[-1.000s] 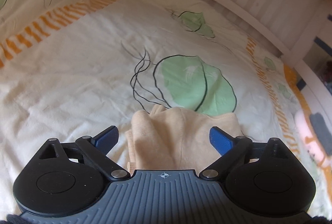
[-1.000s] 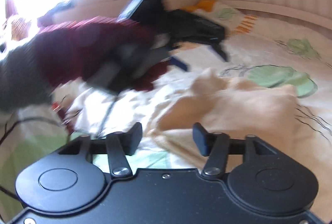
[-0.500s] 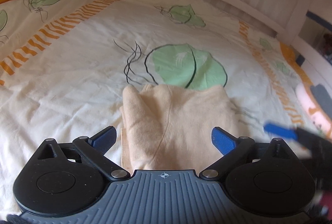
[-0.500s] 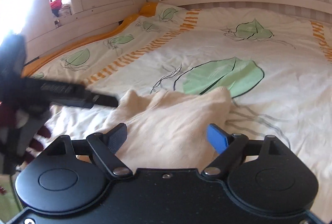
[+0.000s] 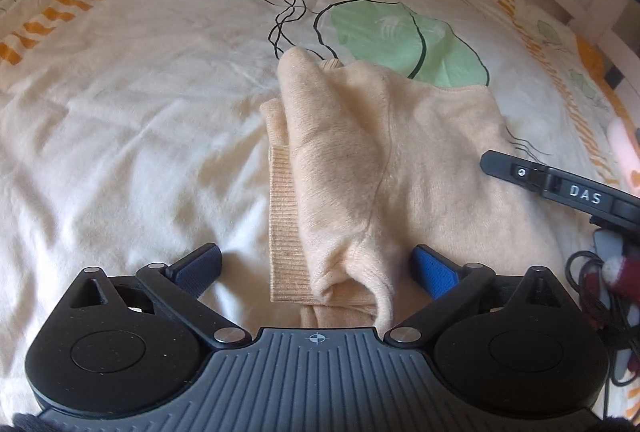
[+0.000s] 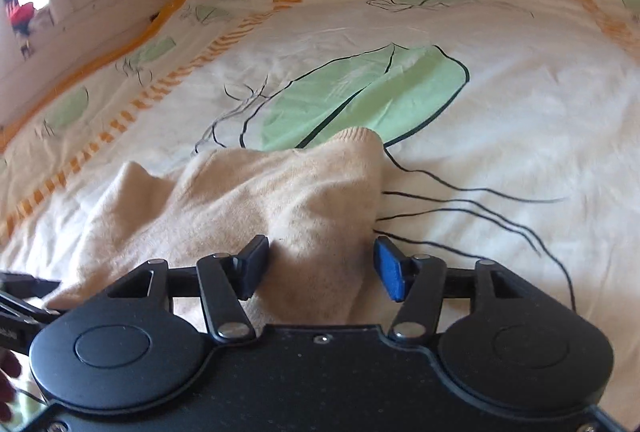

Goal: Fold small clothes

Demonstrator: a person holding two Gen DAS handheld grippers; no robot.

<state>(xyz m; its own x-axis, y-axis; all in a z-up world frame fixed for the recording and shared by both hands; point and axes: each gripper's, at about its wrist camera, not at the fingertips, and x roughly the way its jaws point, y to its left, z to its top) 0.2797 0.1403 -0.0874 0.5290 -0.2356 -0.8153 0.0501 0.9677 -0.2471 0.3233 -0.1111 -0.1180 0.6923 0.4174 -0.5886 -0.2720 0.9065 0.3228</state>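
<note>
Lying part-folded on the bed (image 5: 120, 120), the cream garment (image 5: 384, 160) sits between both grippers' wide-open, empty fingers; left gripper (image 5: 316, 268), right gripper (image 6: 320, 264). Risk: pinching one layer only, dragging folds apart.

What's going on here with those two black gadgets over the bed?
A person is folding a small cream sweater on a leaf-print bedspread, using a handheld gripper in each hand. The left gripper and the right gripper both sit at the garment's near edge with fingers open on either side of the fabric, gripping nothing. The sweater looks partly folded and bunched.
</note>
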